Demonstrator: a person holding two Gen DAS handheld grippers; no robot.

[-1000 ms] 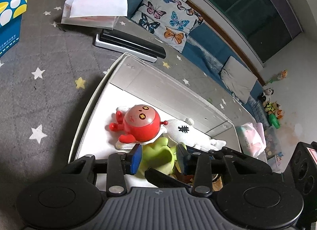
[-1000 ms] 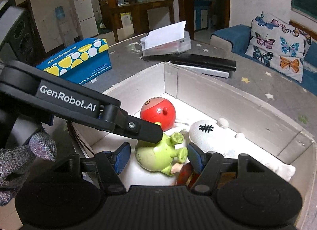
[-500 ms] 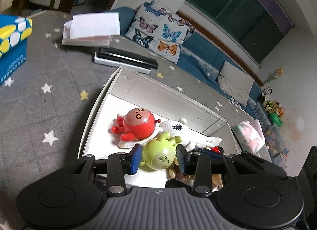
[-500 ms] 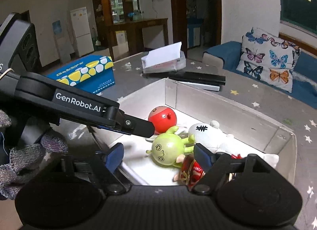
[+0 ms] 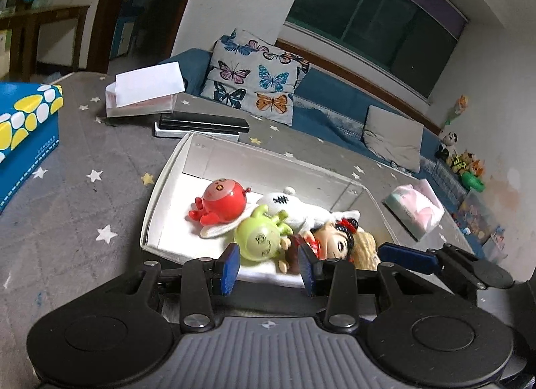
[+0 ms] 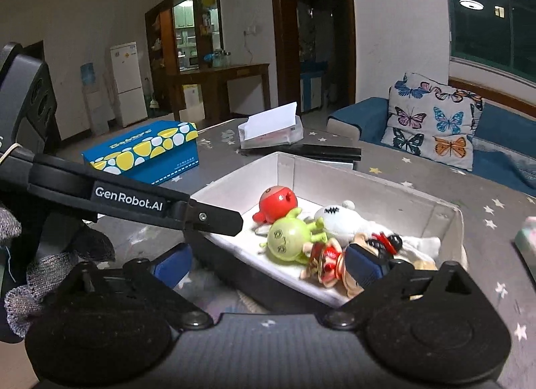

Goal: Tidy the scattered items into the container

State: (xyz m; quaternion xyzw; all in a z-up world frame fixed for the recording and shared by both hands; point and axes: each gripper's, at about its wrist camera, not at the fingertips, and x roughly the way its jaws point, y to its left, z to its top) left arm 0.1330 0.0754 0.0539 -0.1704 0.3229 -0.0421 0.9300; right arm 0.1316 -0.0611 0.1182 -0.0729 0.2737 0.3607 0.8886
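Note:
A white box (image 5: 157, 188) (image 6: 241, 184) sits on the grey star-patterned cloth. Inside lie a red round toy (image 5: 224, 200) (image 6: 278, 203), a green alien toy (image 5: 259, 238) (image 6: 288, 236), a white plush (image 5: 288, 205) (image 6: 335, 218) and a doll with black hair and a red bow (image 5: 335, 238) (image 6: 326, 261). My left gripper (image 5: 268, 270) is open and empty, just above the box's near edge. My right gripper (image 6: 268, 261) is open and empty, also at the near edge. The left gripper's arm (image 6: 134, 201) crosses the right wrist view.
A blue and yellow tissue box (image 5: 23, 128) (image 6: 147, 151) stands at the left. A clear box with white paper (image 5: 144, 94) (image 6: 271, 128) and a flat black device (image 5: 201, 124) (image 6: 325, 153) lie beyond the white box. A pink tissue pack (image 5: 415, 208) lies at the right.
Both grippers have pulled back and up from inside the box to its near edge. The green alien toy, between the left fingers before, now lies free in the box.

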